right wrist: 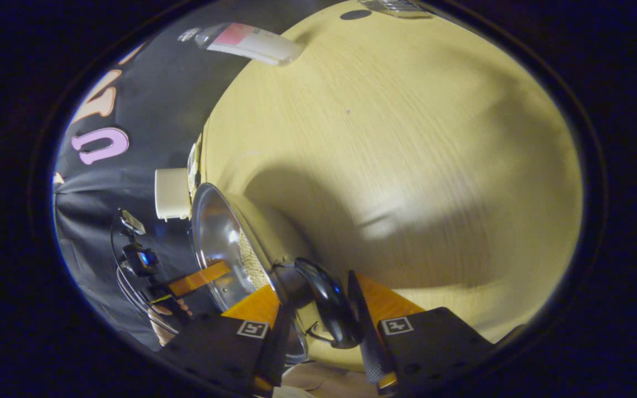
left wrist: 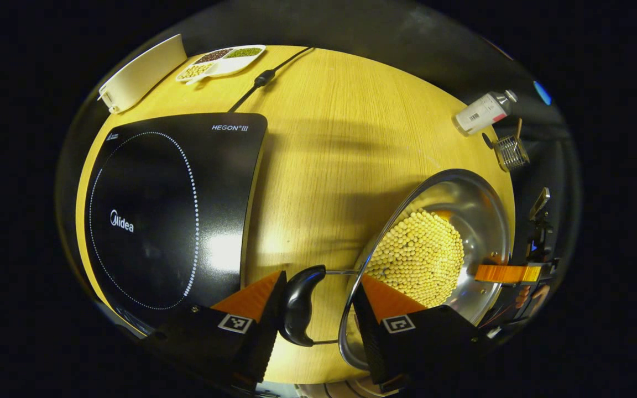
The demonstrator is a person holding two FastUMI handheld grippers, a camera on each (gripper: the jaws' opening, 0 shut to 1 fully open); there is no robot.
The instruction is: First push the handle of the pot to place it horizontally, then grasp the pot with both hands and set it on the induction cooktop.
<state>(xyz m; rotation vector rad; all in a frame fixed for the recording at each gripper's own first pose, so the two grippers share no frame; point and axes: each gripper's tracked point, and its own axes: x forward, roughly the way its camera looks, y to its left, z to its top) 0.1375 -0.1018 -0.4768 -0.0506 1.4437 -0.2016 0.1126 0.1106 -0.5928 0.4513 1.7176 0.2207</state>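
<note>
Wooden table point(left wrist: 324, 143), pot point(left wrist: 481, 204) of beans point(left wrist: 418, 257).

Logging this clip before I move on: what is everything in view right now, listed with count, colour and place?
pot: 1, steel, table's right, holding yellow beans
pot handles: 2, black, one between each gripper's fingers
induction cooktop: 1, black, table's left
cord: 1, black, behind cooktop
divided dish: 1, white, far left
white tray: 1, far-left edge
bottle: 1, white, far right
wire basket: 1, metal, by bottle
table: 1, light wood
left gripper: 1, around near handle
right gripper: 1, around other handle
</note>
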